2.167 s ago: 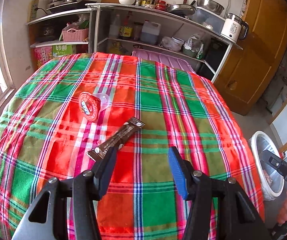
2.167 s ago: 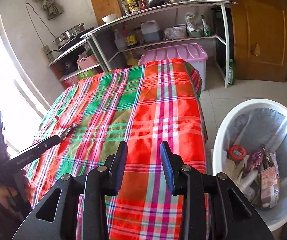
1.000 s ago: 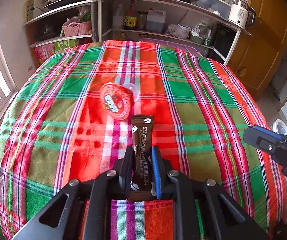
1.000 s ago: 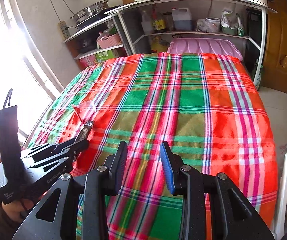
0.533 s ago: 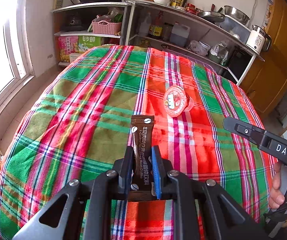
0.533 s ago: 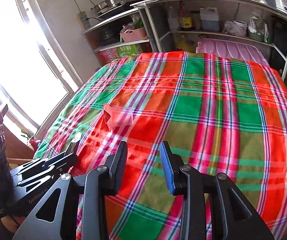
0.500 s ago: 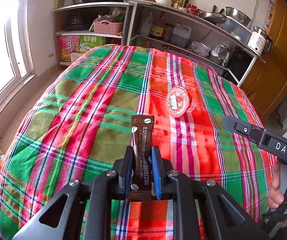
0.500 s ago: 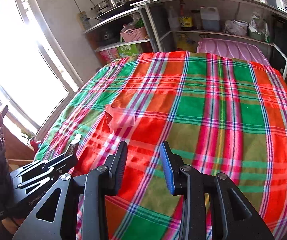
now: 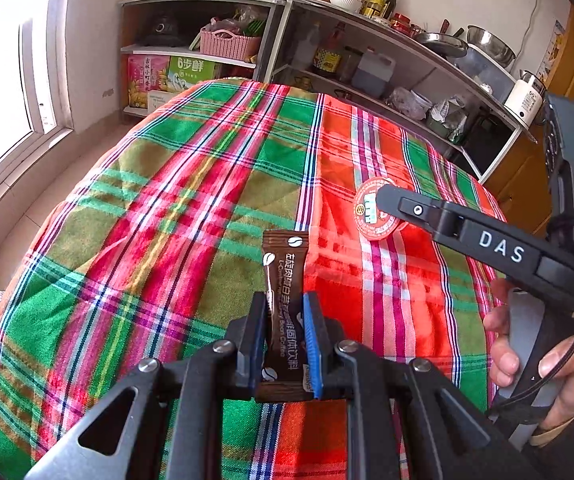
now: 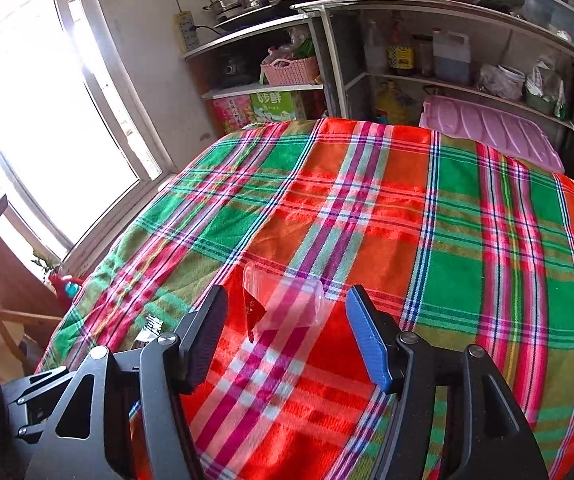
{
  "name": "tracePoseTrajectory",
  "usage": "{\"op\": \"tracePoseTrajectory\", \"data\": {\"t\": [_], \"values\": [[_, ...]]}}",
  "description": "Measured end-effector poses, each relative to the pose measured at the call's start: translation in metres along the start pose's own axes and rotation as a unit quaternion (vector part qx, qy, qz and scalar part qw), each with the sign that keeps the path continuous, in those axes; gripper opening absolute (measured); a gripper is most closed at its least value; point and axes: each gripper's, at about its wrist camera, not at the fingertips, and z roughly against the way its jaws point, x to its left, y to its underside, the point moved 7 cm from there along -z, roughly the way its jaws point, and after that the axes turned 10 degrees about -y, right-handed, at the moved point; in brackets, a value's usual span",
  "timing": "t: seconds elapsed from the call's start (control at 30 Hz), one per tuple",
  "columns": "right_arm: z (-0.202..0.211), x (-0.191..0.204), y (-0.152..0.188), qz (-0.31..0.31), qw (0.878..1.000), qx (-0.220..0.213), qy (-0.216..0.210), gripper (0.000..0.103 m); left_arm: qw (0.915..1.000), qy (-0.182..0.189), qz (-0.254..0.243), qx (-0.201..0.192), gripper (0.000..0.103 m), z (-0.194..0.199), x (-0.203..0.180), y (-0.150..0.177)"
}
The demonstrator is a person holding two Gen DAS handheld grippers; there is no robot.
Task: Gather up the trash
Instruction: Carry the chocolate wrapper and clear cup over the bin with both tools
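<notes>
The right claw (image 10: 285,328) has just spread wide around the cup (image 10: 287,304); the left claw (image 9: 285,332) stays clamped on the coffee packet (image 9: 285,280).

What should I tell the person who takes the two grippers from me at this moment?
Left gripper: shut on the brown coffee packet, lifted above the table.
Right gripper: open, low over the checked tablecloth, one finger on each side of the clear plastic cup, not touching it.
The cup lies on its side, its red lid peeled open.
Done: packet picked up.
Left: close on the cup, then bin both. No bin is in view.
</notes>
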Motion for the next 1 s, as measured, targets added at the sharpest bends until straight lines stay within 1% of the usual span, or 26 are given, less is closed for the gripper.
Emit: {"op": "tracePoseTrajectory", "data": {"t": [0.13,0.23,0.27,0.3,0.33,0.43,0.6,0.9,1.0], "values": [[-0.012,-0.006,0.001,-0.014,1.000,0.013,-0.002,0.062,1.0000,0.001,0.002,-0.001,0.019,0.000,-0.001,-0.002],[-0.008,-0.010,0.000,-0.016,1.000,-0.004,0.009,0.061,1.0000,0.001,0.001,-0.002,0.019,-0.001,-0.001,-0.002],[-0.007,-0.010,-0.001,-0.013,1.000,-0.004,0.012,0.056,1.0000,0.001,0.001,-0.002,0.019,-0.001,-0.001,-0.003],[-0.008,-0.009,-0.001,-0.011,1.000,-0.002,0.012,0.047,1.0000,0.001,0.002,-0.002,0.019,-0.001,-0.001,-0.002],[-0.009,-0.009,0.000,-0.012,1.000,0.001,0.012,0.042,1.0000,0.001,0.003,-0.002,0.019,-0.001,-0.001,-0.002],[-0.012,-0.008,0.003,-0.015,1.000,0.007,0.005,0.042,1.0000,0.001,0.004,-0.002,0.019,0.000,-0.003,-0.003],[-0.004,-0.006,0.009,-0.020,1.000,0.002,-0.006,0.042,1.0000,0.000,0.000,-0.004,0.019,0.003,-0.006,-0.002],[0.028,-0.014,0.023,-0.038,0.999,-0.014,-0.010,0.042,0.9998,0.002,-0.012,-0.015,0.019,0.019,-0.021,0.001],[0.043,-0.017,0.028,-0.042,0.999,-0.018,-0.008,0.042,0.9996,0.007,-0.021,-0.020,0.019,0.027,-0.033,0.002]]}}
